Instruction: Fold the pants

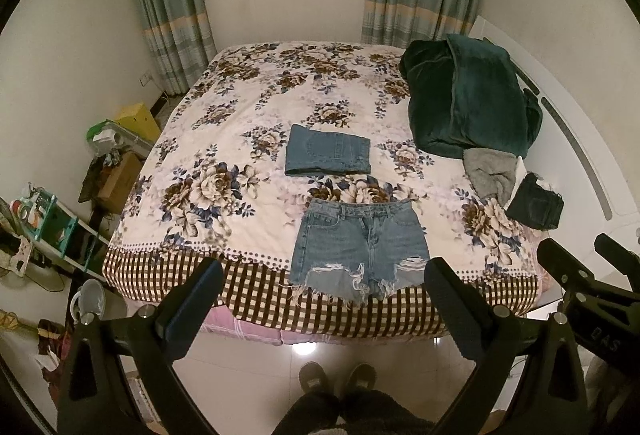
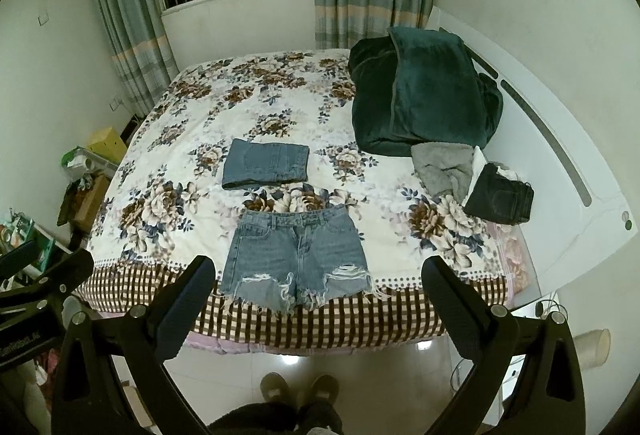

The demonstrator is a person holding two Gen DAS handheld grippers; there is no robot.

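A pair of light blue ripped denim shorts point(image 1: 356, 247) point(image 2: 296, 259) lies flat, waistband away from me, at the near edge of the floral bed point(image 1: 224, 123) point(image 2: 188, 155). A folded pair of blue jeans point(image 1: 328, 155) point(image 2: 266, 165) lies just beyond the shorts. My left gripper point(image 1: 324, 275) is open and empty, held above the floor in front of the bed. My right gripper point(image 2: 318, 273) is open and empty too, beside the left one; part of it shows at the right of the left wrist view point(image 1: 576, 275).
A dark green blanket point(image 1: 468, 99) point(image 2: 424, 91) is heaped at the bed's far right. A grey garment point(image 1: 490, 171) point(image 2: 444, 167) and folded dark jeans point(image 1: 536, 207) point(image 2: 500, 199) lie near the white headboard point(image 2: 560, 163). Cluttered shelves point(image 1: 52, 223) stand left. My feet point(image 1: 336, 379) are on the tiled floor.
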